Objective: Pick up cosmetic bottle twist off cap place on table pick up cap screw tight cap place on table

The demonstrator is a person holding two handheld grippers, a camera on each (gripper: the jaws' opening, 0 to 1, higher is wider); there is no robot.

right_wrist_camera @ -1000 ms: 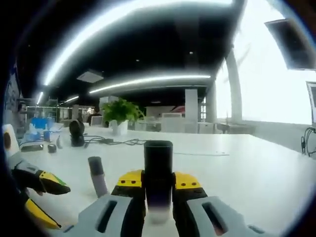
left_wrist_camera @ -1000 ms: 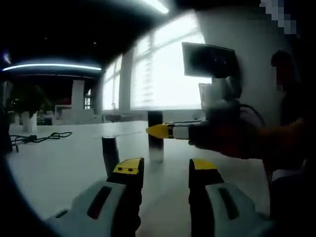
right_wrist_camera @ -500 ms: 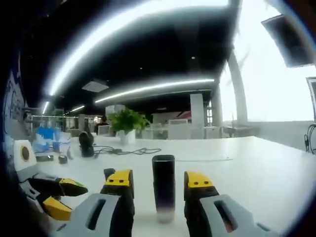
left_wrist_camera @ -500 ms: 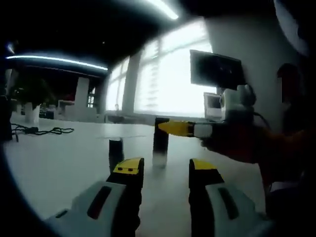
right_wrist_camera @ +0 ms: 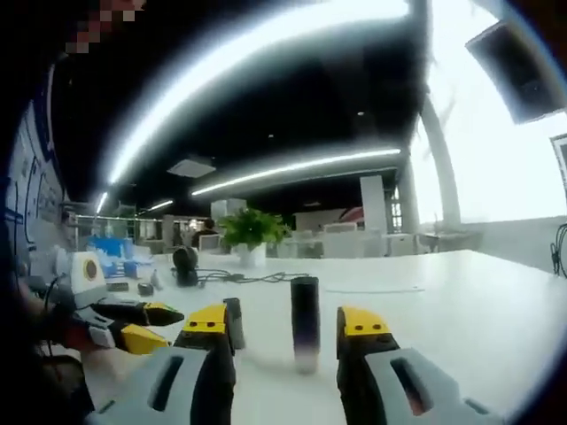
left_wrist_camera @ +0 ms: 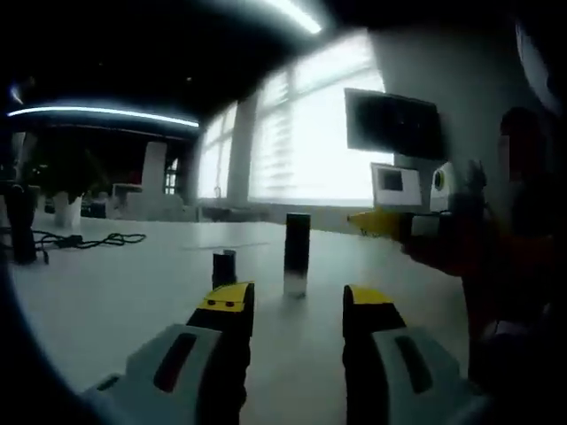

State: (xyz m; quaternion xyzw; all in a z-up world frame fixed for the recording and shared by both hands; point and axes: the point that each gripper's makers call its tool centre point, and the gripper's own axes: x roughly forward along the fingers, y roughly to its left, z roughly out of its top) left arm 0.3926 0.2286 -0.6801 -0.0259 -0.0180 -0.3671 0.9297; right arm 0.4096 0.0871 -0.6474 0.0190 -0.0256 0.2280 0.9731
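Bench: broad white bench (right_wrist_camera: 461, 310).
Left tool (left_wrist_camera: 292, 305): released, jaws apart.
Right tool (right_wrist_camera: 288, 328): released, behind the bottle.
Bottle: tall dark cylindrical cosmetic bottle (right_wrist_camera: 305, 323) upright on bench.
Cap: small dark cap (left_wrist_camera: 224, 268), possibly, beside it.

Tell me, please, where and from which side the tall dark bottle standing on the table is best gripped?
Grip the bottle around its dark upper body, coming in level from the right gripper side. It stands upright on the white table, a slim cylinder, so open jaws probably fit either side. The small cap stands apart, to its left.
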